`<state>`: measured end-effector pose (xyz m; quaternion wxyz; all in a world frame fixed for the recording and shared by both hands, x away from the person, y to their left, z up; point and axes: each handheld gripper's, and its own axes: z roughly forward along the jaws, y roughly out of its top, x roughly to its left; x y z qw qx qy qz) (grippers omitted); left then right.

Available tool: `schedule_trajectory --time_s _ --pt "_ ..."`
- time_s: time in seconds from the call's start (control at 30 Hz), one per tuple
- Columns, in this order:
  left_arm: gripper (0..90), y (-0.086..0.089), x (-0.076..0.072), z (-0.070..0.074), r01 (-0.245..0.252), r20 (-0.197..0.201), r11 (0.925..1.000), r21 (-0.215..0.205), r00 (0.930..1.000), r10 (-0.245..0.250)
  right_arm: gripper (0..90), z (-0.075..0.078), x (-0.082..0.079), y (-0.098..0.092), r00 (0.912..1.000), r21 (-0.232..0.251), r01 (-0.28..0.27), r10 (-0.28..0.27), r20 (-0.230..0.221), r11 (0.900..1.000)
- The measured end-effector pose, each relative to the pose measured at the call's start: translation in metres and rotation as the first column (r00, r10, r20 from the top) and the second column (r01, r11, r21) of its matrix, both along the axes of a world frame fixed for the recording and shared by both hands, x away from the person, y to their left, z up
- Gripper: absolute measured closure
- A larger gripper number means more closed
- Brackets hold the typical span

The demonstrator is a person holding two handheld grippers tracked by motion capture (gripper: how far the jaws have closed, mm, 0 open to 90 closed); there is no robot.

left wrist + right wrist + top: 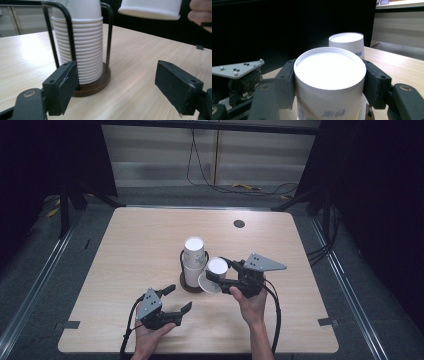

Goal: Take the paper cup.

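The right tongs [216,270], clamped on an upturned paper cup [214,276] beside the cup stack [193,257], likely must set it down, while the left tongs [176,300] wait open, empty.

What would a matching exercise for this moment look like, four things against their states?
Things:
1. left gripper
2. right gripper
3. paper cup
4. stack of cups

States:
A. upside down in the wire holder on the brown base
B. jaws open, nothing between them
C. held upside down above the table, beside the holder
D. jaws closed on a cup

Pairs: 1-B, 2-D, 3-C, 4-A
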<state>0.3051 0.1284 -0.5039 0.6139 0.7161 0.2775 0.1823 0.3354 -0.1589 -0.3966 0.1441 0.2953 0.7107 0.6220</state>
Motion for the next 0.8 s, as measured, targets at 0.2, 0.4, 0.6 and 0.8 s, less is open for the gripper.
schedule_trajectory --time_s 0.2,0.4,0.6,0.8 --pt "18.9 -0.005 -0.001 0.005 0.029 0.009 0.9995 0.009 0.9995 -0.029 36.3 -0.008 -0.001 0.010 0.9997 -0.006 -0.024 0.024 -0.010 1.000" --pt "18.5 -0.007 -0.001 0.005 0.050 -0.004 0.9987 0.011 0.9987 -0.050 36.3 -0.014 -0.004 0.018 0.9994 -0.022 -0.030 0.029 -0.017 0.999" --pt "18.8 -0.007 0.001 0.008 0.057 -0.005 0.9983 0.012 0.9984 -0.057 36.2 -0.024 -0.002 0.024 0.9985 -0.013 -0.043 0.043 -0.035 0.999" --pt "16.6 -0.008 0.003 0.011 0.079 -0.005 0.9968 0.008 0.9968 -0.079 36.2 -0.031 -0.002 0.026 0.9971 -0.006 -0.052 0.051 -0.055 0.999"
